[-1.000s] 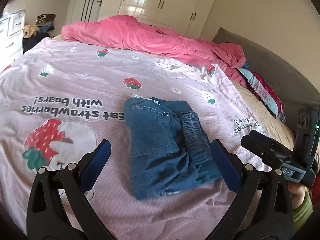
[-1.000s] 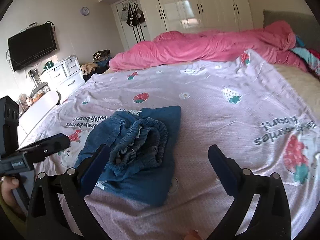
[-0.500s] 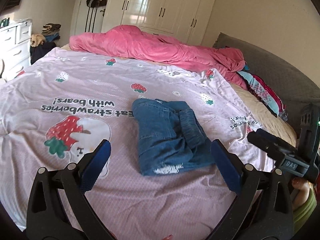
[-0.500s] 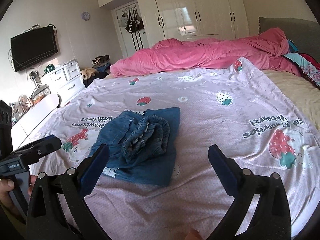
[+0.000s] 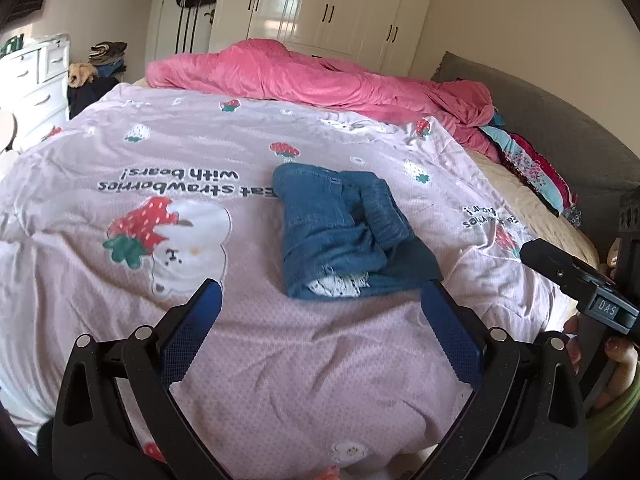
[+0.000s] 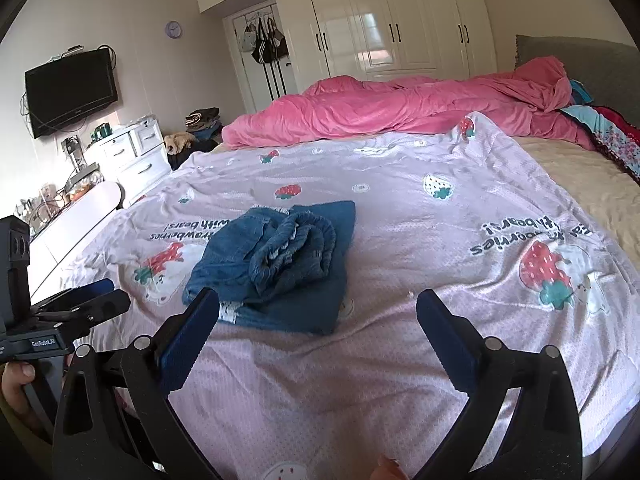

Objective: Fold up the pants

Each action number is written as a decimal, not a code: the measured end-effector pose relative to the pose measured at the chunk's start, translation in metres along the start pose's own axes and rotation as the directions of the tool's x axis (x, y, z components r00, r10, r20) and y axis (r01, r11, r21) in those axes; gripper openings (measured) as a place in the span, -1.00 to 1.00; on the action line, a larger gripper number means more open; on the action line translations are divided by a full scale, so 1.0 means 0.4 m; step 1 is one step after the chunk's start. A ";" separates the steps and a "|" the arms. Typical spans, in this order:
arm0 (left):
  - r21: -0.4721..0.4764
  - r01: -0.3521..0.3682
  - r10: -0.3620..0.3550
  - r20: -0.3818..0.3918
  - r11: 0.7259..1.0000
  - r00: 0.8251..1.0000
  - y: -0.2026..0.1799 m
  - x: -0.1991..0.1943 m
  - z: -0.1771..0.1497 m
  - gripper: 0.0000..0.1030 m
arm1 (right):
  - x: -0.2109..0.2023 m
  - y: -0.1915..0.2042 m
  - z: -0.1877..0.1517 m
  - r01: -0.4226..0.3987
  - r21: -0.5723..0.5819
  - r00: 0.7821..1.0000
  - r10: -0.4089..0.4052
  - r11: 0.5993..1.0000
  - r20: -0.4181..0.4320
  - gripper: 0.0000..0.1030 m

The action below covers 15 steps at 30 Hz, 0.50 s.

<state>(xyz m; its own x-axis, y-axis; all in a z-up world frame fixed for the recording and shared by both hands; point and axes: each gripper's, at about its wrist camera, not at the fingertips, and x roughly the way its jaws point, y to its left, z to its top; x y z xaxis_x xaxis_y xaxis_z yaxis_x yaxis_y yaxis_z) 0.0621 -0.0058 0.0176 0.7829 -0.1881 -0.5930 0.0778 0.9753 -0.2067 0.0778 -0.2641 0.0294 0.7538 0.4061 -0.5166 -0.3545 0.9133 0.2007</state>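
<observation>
The blue denim pants point(image 5: 344, 232) lie folded in a compact bundle on the lilac strawberry bedspread point(image 5: 200, 152), with the elastic waistband on top. They also show in the right wrist view point(image 6: 280, 264). My left gripper point(image 5: 320, 312) is open and empty, held above the bedspread short of the pants' near edge. My right gripper point(image 6: 318, 320) is open and empty, also back from the pants. Each gripper shows at the edge of the other's view: the right one point(image 5: 576, 280) and the left one point(image 6: 80, 308).
A pink duvet point(image 6: 400, 108) is heaped along the far side of the bed. Patterned clothes point(image 5: 532, 168) lie by the grey headboard point(image 5: 560, 120) at right. White drawers point(image 6: 132, 156) and a wall TV point(image 6: 70, 90) stand to the left.
Both grippers have drawn back and up from the folded pants, which look smaller and farther now. The pants have not moved. Both grippers stayed open.
</observation>
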 end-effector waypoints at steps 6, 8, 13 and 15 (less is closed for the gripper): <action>-0.024 0.003 -0.003 -0.025 1.000 1.000 -0.001 0.018 -0.035 0.82 | 0.017 -0.005 -0.048 0.009 0.001 0.999 -0.009 1.000 -0.049 0.91; -0.031 0.000 -0.001 -0.039 1.000 0.999 -0.002 0.029 -0.047 0.82 | 0.031 -0.004 -0.060 0.017 -0.003 0.997 -0.017 1.000 -0.070 0.91; -0.043 -0.006 0.003 -0.072 0.999 0.997 0.004 0.053 -0.063 0.82 | 0.064 0.000 -0.080 0.026 -0.018 0.993 -0.028 0.999 -0.113 0.91; -0.046 -0.005 0.002 -0.074 0.999 0.997 0.006 0.055 -0.064 0.82 | 0.068 0.001 -0.083 0.025 -0.023 0.993 -0.028 0.999 -0.116 0.91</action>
<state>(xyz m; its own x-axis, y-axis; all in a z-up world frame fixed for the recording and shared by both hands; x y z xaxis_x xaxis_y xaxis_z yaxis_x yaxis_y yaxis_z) 0.0636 -0.0104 -0.0157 0.7356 -0.1941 -0.6490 0.0453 0.9700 -0.2387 0.0798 -0.2537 -0.0122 0.6939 0.3742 -0.6152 -0.3483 0.9222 0.1680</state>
